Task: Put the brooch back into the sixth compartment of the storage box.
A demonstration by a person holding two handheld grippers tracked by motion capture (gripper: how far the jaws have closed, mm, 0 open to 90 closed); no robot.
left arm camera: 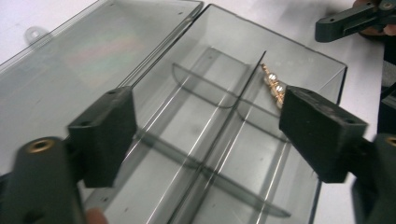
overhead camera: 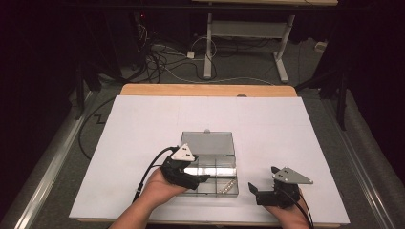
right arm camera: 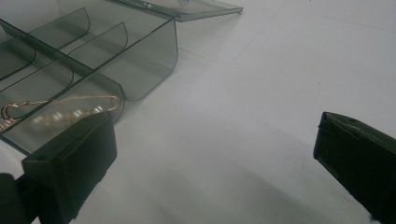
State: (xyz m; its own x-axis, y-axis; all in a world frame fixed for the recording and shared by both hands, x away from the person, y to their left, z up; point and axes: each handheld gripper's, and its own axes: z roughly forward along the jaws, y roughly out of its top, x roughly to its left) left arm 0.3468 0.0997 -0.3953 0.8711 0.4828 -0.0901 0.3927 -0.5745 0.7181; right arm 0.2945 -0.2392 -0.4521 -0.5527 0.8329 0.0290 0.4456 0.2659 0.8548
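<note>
A smoky clear plastic box (overhead camera: 224,164) with dividers lies on the white table, its lid (overhead camera: 207,143) folded open behind it. A gold chain with pearls (left arm camera: 273,86) rests in the box's front right compartment (overhead camera: 229,185). My left gripper (overhead camera: 200,179) hovers over the box's front left part. In the left gripper view its jaws stand open (left arm camera: 205,135) above the compartments, with nothing between them. My right gripper (overhead camera: 261,180) sits on the table just right of the box. It is open (right arm camera: 215,154) over bare table, with the chain (right arm camera: 60,109) behind the box wall (right arm camera: 144,65).
The white sheet (overhead camera: 143,124) covers most of the wooden table (overhead camera: 205,89). A black cable (overhead camera: 148,169) trails from the left gripper toward the front edge. Beyond the table are a dark floor, cables and a desk frame (overhead camera: 210,43).
</note>
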